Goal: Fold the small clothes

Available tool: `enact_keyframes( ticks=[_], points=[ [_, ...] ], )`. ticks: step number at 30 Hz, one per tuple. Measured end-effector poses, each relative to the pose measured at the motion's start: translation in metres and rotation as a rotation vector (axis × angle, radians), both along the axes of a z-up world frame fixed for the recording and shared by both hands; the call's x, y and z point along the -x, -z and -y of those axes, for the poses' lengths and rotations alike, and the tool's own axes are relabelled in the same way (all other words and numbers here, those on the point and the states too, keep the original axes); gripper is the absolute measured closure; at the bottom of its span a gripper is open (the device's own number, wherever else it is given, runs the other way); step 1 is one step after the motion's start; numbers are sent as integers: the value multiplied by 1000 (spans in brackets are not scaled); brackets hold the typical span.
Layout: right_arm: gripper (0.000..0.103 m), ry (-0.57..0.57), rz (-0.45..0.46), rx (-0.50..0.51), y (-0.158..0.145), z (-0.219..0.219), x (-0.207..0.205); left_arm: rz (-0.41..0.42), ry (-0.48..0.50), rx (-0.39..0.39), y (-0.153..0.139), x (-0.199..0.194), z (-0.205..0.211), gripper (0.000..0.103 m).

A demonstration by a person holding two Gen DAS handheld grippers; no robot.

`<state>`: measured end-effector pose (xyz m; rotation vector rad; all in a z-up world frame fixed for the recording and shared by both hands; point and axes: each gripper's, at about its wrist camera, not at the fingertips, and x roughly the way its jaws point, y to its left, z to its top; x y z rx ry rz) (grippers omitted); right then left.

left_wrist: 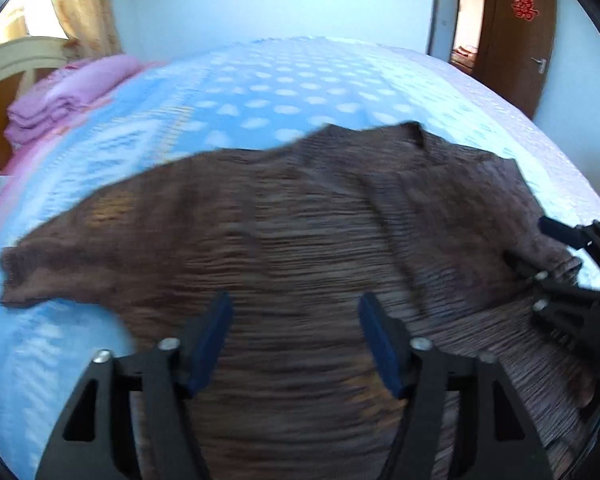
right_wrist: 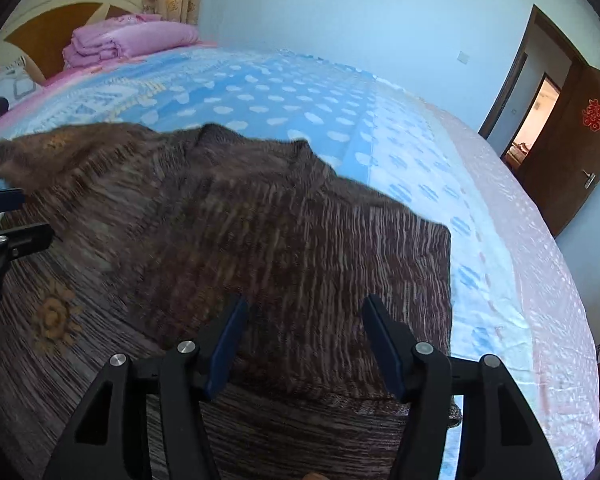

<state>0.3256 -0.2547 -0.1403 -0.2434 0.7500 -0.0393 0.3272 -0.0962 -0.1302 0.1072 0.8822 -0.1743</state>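
Fingers (left_wrist: 214,336) apart | sweater (left_wrist: 300,220) on blue bedspread (left_wrist: 260,92) | door (right_wrist: 572,152) open

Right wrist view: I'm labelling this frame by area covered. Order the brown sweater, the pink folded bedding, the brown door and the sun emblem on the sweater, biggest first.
As they look here:
1. brown sweater
2. brown door
3. pink folded bedding
4. sun emblem

The sweater lies nearest the camera, so its lead is partly nearness.

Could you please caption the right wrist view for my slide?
Right gripper, jaws open, above a brown sweater on a blue bedspread.
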Motion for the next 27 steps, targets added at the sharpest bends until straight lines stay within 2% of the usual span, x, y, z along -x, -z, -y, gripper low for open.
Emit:
enact_keyframes(
  ticks=[1,5,6,14,16,19,22,27],
  points=[
    [41,-10,7,-3,-1,-4,-1,9,-13,-22,-3,1,-14,23],
    [41,-63,-48,16,14,-23,-6,20,-123,-92,-5,-3,-70,23],
    [42,-64,-38,29,16,-26,-5,18,-155,-111,-4,-5,-85,23],
    [42,-59,-24,37,21,-27,-5,15,-486,-246,7,-30,-218,23],
    [42,-57,-21,44,22,-27,-4,-4,-575,-244,13,-37,-251,22],
    [42,-57,-19,48,21,-26,-1,-34,-638,-192,19,-42,-278,21],
    [42,-56,-20,45,22,-26,-1,-54,-646,-124,24,-45,-282,21],
    [42,-54,-18,56,23,-27,-2,-49,-614,-113,26,-48,-266,21]
  ],
)
